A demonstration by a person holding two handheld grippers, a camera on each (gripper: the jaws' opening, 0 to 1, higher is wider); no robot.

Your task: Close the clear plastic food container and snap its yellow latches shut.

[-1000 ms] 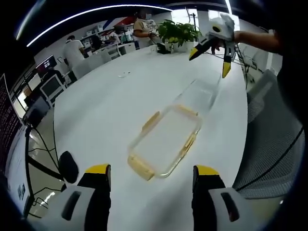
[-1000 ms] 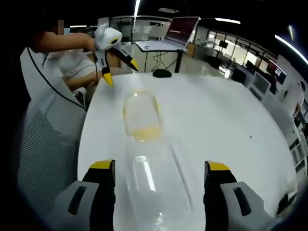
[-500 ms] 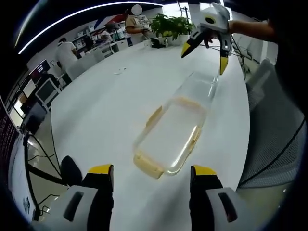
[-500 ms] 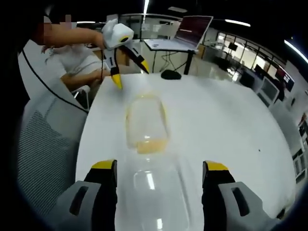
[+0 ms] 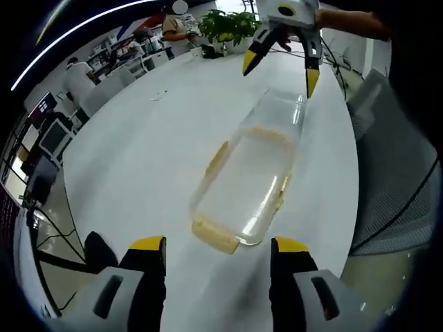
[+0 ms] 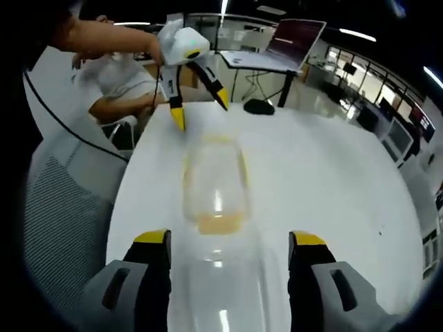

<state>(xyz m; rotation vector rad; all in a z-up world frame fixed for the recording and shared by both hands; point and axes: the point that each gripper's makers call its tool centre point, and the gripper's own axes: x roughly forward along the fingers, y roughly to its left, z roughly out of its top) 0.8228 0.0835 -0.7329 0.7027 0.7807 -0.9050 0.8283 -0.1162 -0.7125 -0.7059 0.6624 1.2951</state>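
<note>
On the white table (image 5: 138, 152) lies a clear lid (image 5: 243, 185) with yellow latches (image 5: 216, 236) on its edges. End to end with it, farther off, stands the clear container tub (image 5: 285, 112). My left gripper (image 5: 218, 247) hovers open just short of the lid's near latch. My right gripper (image 5: 280, 75) hangs open above the tub's far end. In the right gripper view the tub (image 6: 223, 294) lies between my right gripper's (image 6: 230, 242) jaws, the lid (image 6: 213, 185) sits beyond it, and the left gripper (image 6: 201, 112) stands open over the lid's far end.
A grey mesh chair (image 5: 394, 180) stands along the table edge beside the container. A potted plant (image 5: 228, 24) and people at desks are at the far end. A black mouse (image 6: 259, 106) lies on the table, with a laptop (image 6: 277, 48) on a stand behind.
Both grippers have drawn closer to the container parts, each from its own end. The lid and the tub lie where they were.
</note>
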